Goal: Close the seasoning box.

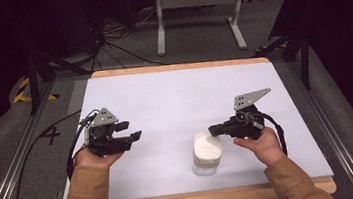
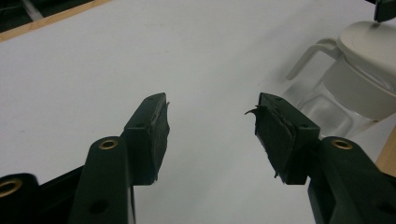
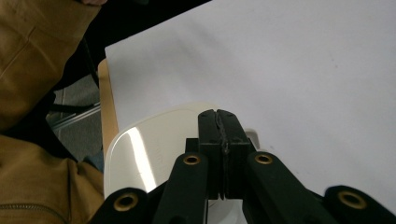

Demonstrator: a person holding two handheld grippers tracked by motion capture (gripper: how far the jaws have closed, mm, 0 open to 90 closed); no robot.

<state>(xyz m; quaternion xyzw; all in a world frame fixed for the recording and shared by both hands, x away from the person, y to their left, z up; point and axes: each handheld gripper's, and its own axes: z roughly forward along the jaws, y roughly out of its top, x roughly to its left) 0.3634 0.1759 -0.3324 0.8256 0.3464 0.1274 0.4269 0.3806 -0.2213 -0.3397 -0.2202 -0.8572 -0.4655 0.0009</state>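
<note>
The white table top [image 1: 164, 101] takes up most of my view. Near its front edge, a bit right of center, sits a clear jug [image 1: 205, 152] with a white lid [image 3: 154, 149]. My right gripper [image 1: 214, 129] hangs just over that lid, jaws pressed together on nothing. My left gripper [image 1: 135, 134] is well off to the left, jaws spread wide.
</note>
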